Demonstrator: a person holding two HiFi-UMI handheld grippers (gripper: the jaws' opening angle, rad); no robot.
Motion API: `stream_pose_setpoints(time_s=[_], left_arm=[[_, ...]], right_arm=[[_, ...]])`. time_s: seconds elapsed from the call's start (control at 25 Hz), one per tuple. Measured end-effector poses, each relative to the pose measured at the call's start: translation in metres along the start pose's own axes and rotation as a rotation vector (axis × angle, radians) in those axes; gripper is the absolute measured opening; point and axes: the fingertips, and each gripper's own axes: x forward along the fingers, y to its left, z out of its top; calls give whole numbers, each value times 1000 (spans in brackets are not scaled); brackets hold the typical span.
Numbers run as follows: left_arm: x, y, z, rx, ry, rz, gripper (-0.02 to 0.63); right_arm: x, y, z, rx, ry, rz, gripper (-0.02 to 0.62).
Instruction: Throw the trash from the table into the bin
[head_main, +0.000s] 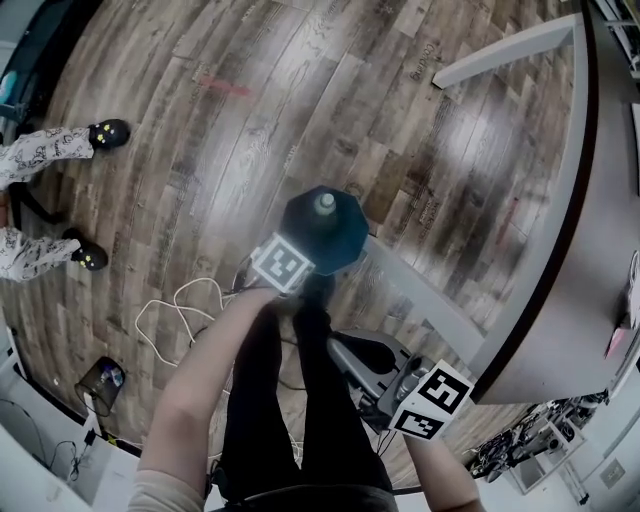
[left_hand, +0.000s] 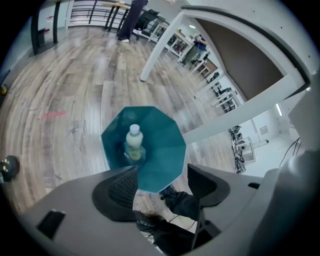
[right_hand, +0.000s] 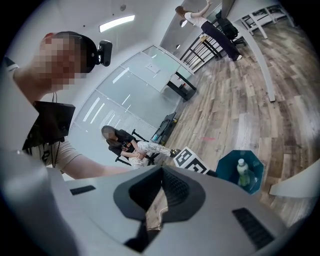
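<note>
Plastic bottle (left_hand: 133, 142) is sitting inside the teal bin (left_hand: 162, 145), just ahead of the open, empty jaws of your left gripper (left_hand: 160, 182). Your right gripper (right_hand: 161, 192) is holding its jaws closed. Dropping lower is risking tipping the bin.

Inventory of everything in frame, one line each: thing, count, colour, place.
floor: one, brown-grey wood planks, throughout
bin: one, teal, on the floor below the left gripper
bottle: one, pale with white cap, upright in the bin
table: one, grey top, white legs, right side
pink item: one, on the table's edge, too small to identify
cable: one, white, looped on the floor
mesh basket: one, dark, floor at lower left
seated person: one, patterned trousers, black shoes, far left
left gripper: one, grey, open, empty, aimed at the bin
right gripper: one, grey, shut, beside the table's edge
</note>
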Motion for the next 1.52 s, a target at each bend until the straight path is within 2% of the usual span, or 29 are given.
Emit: stream_pose_setpoints(time_s=[0.08,0.2,0.28,0.36,0.6,0.72,0.76,0.8,0.84,0.92,1.08,1.24,1.44,1.52], left_arm=[[-16,-7,5,-1,-90,-24,291],[-61,-4,4,21,-189,22,291],[-100,-11,1,6,-272,32,291],[-149,-18,-5,-23,-367,50,291],[-322,-24,-22,-88,-654,197,285],[-400,-39,-50,-139,-759,268,214],[-426,-42,-59,-166,-803,293,100],[-451,-47,-68,-195,-847,308,14],[-473,-54,-75,-214,-884,313,14],[-511,-72,-91,-200,-930,327,14],[-579,-110,-119,-121,-1004,362,14],[-640,-145,-136,-59,-1091,392,14],[-683,-168,-157,22,-1112,485,12],[-699,-173,-165,34,-1124,495,12]], right_arm=[[0,4,0,-2,3,2,9],[5,21,10,-20,6,23,9],[8,43,17,-39,16,36,9],[12,71,25,-63,28,55,9],[32,168,61,-177,49,172,9],[38,226,68,-225,61,236,9],[41,248,70,-241,67,267,9],[43,269,73,-257,73,299,9],[44,290,74,-270,80,328,9],[48,327,73,-292,91,375,9],[60,393,69,-361,123,455,9],[62,444,67,-437,144,509,9],[61,487,66,-496,153,540,9],[63,502,67,-508,151,551,9]])
